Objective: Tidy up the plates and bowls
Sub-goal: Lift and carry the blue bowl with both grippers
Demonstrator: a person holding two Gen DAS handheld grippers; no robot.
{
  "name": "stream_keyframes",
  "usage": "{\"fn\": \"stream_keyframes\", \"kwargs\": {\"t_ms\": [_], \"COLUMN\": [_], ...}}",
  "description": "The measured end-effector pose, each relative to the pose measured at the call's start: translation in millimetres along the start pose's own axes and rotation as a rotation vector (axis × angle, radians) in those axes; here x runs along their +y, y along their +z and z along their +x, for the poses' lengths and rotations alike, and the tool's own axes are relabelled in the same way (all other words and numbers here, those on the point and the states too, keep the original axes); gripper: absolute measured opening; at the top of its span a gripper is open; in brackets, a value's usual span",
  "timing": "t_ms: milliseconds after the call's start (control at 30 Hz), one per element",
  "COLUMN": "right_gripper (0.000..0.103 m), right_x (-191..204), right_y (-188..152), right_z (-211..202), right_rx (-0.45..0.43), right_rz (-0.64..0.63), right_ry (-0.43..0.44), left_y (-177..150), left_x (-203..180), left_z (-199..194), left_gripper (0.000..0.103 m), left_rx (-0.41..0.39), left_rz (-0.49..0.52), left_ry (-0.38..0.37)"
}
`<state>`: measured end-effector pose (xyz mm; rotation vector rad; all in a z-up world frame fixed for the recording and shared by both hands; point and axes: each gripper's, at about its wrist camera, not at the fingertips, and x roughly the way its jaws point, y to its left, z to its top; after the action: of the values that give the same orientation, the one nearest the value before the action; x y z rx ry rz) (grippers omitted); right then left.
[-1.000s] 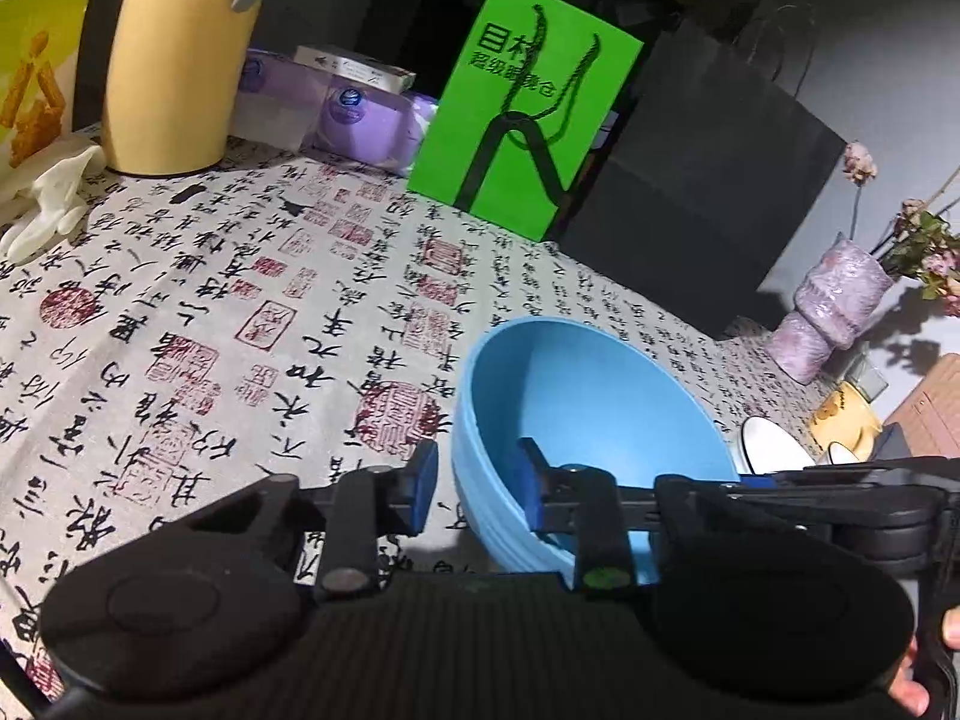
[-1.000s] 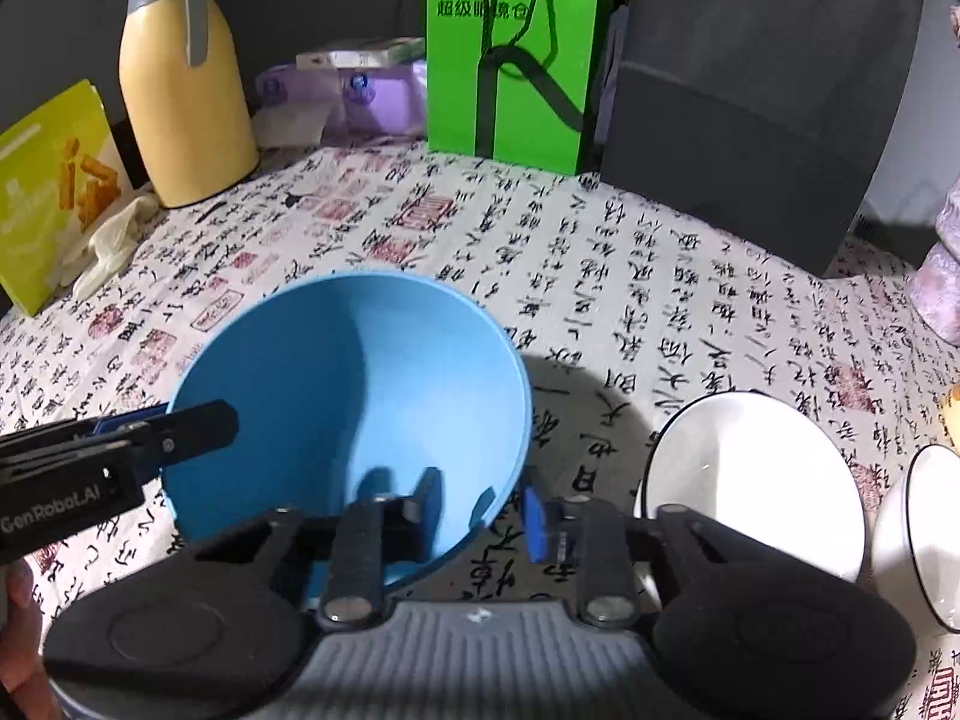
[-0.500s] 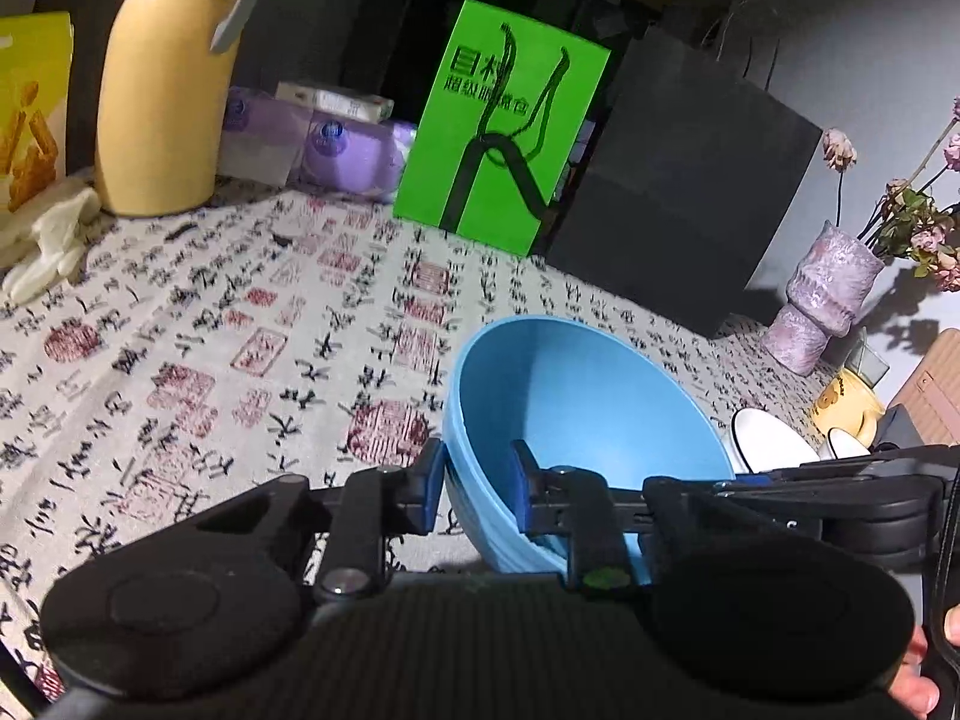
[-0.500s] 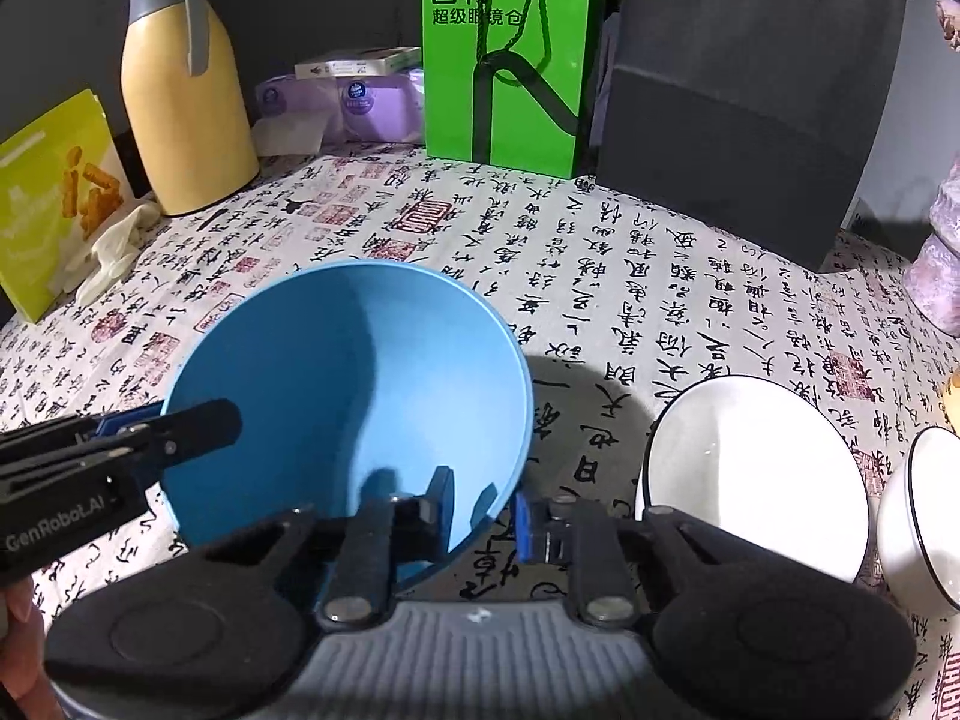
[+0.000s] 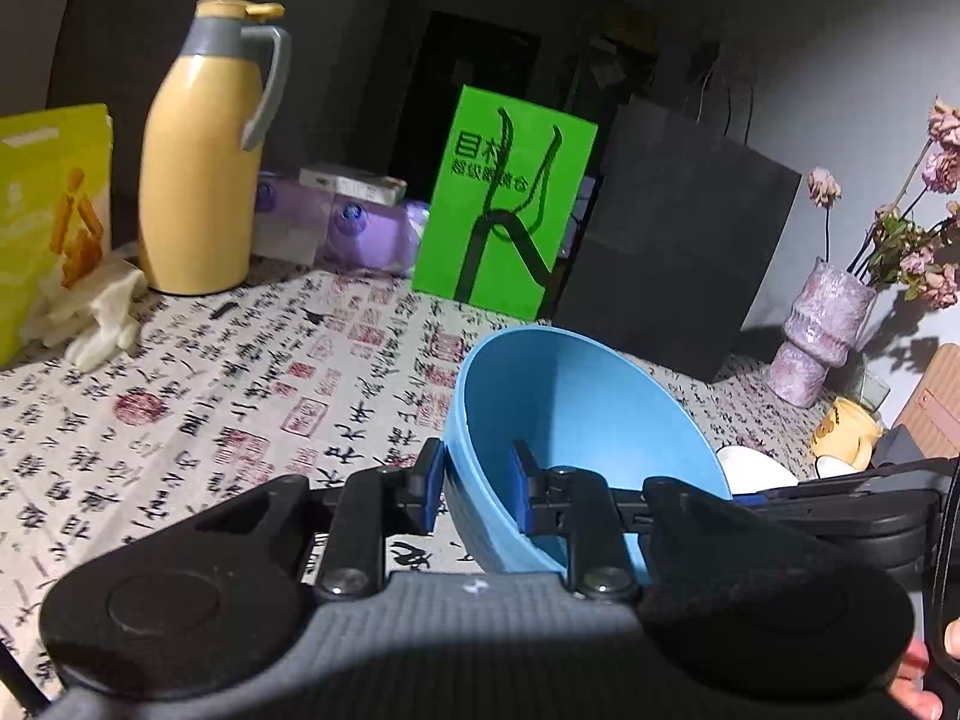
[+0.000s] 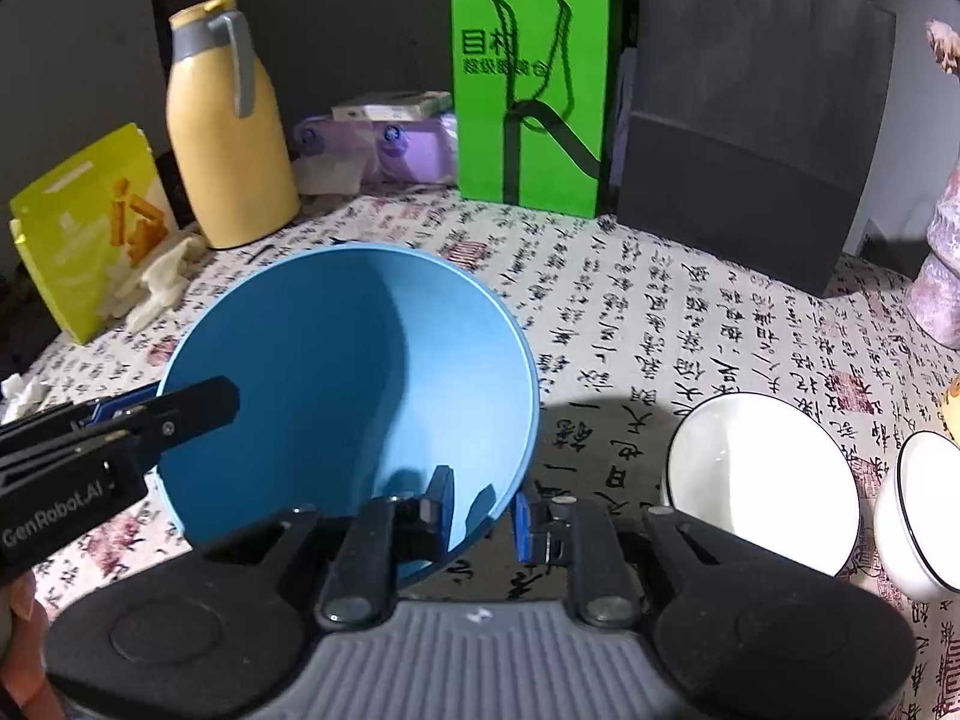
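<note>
Both tongs are clamped narrow on the big round light-blue plastic bowl (image 6: pixel 354 396): right gripper (image 6: pixel 478 507) on the near rim at bottom centre, left gripper (image 5: pixel 475 486) on the rim at the left of the frame. Bowl's tilted, off the calligraphy-print tablecloth (image 6: pixel 660 306). Open cloth behind it, mid-frame. Lower right, close by: two white ceramic bowls (image 6: pixel 762 480), w/ the smaller black-rimmed one (image 6: pixel 918 510) at the edge. Along the back: yellow thermos jug (image 6: pixel 228 132), green paper bag (image 6: pixel 531 102), black paper bag (image 6: pixel 750 120).

Your left wrist view looks low across the table (image 5: pixel 180 420), close behind the bowl (image 5: pixel 576 408). Your right wrist view tilts steeply down into that bowl (image 6: pixel 336 384). Both share the green bag (image 5: pixel 510 204), flask (image 6: pixel 228 126) and bowl.
</note>
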<state>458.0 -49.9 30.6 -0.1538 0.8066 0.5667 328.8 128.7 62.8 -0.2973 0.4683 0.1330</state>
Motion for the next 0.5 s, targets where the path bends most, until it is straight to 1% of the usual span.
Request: {"fn": "stream_keyframes", "kwargs": {"t_ms": [233,500], "right_gripper": [0.019,0.019], "right_x": [22,50], "right_y": [-4,-13], "right_z": [-20,-31], "right_rx": [-0.03,-0.035], "right_rz": [-0.025,-0.052], "right_ry": [0.03,0.072], "left_y": [0,-7], "left_x": [10,30], "left_z": [-31,-62], "left_gripper": [0.023,0.023], "left_rx": [-0.034,-0.056], "left_rz": [-0.013,-0.039], "left_ry": [0.026,0.062]}}
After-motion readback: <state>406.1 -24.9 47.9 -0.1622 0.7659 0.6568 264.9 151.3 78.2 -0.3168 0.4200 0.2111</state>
